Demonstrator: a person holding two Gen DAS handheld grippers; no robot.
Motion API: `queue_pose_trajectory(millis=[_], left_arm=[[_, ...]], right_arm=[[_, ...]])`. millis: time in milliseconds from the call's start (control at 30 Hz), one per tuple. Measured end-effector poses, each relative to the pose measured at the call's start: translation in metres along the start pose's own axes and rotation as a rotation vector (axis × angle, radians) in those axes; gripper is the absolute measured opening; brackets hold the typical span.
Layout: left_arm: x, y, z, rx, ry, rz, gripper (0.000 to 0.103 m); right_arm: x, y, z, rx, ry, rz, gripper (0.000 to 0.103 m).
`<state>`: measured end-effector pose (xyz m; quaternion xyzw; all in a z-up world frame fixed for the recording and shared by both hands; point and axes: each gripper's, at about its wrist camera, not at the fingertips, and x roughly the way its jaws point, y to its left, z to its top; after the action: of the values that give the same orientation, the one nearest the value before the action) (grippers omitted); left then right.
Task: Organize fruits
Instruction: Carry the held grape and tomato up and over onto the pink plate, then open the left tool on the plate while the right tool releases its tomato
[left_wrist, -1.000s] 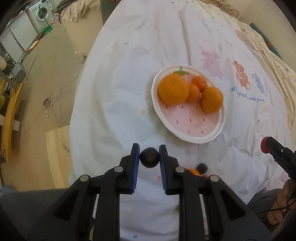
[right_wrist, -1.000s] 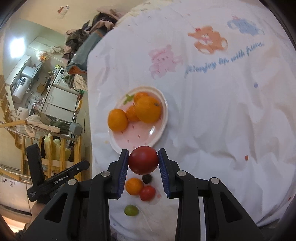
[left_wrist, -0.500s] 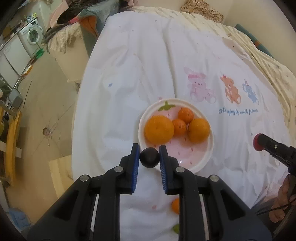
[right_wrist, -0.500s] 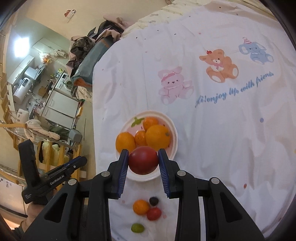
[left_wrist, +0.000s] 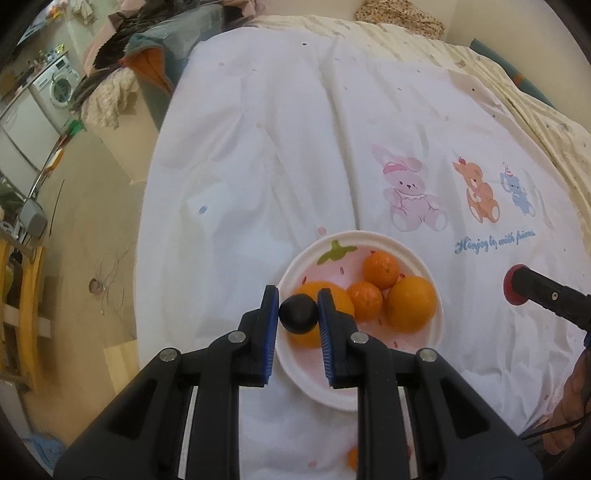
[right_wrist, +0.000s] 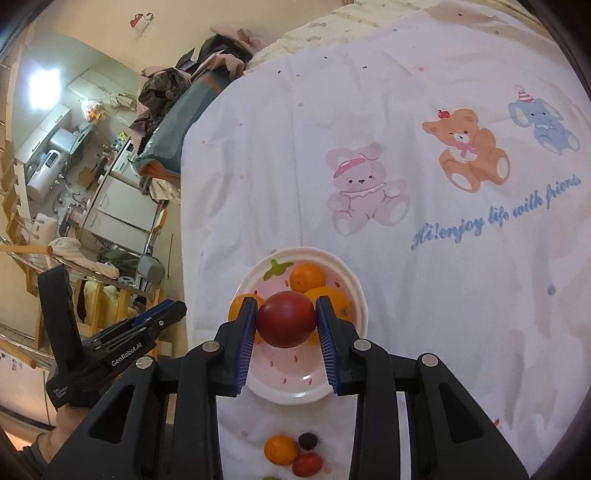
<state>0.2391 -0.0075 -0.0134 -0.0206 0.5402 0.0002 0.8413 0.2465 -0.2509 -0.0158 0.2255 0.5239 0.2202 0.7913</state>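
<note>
- Left wrist view: your left gripper (left_wrist: 298, 311) jaws pinch a small dark fruit (left_wrist: 297, 313) over the plate (left_wrist: 436, 334); light, soft.
- Your right gripper (right_wrist: 285, 320) jaws clamp a red tomato (right_wrist: 286, 318) across its middle, above the plate; go gently, it bruises.

You are looking at a lived-in room with a bed and a laundry corner

Your white bedsheet (right_wrist: 424, 258) with its printed bunny, bear and elephant covers most of both views, and a cream quilt (left_wrist: 406, 44) lies along its far edge. Beside the bed you have a heap of clothes (right_wrist: 177, 85) and a bare beige floor (left_wrist: 92, 221). Further off you can see a white washing machine (left_wrist: 55, 86), white cabinets (right_wrist: 122, 206), a yellow wooden rack (left_wrist: 26, 306) and plain pale walls, with a bright patch of light (right_wrist: 42, 88) glaring high in the corner
</note>
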Motion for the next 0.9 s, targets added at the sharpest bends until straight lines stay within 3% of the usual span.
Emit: queue_pose_trajectory(millis=[267,800,900], left_arm=[[0.023,-0.003,0.017,-0.006,-0.026,-0.071,0.018],[0.076,-0.007,0.016,-0.004,0.078,-0.187,0.018],[0.075,-0.007,0.014,0.000,0.063,-0.190,0.019]], right_arm=[[0.036,-0.011,0.015,0.042,0.051,0.029,0.034],[0.104,-0.011,0.032,0.065,0.159,0.070,0.036],[0.111,-0.015,0.033,0.085,0.177,0.087,0.037]])
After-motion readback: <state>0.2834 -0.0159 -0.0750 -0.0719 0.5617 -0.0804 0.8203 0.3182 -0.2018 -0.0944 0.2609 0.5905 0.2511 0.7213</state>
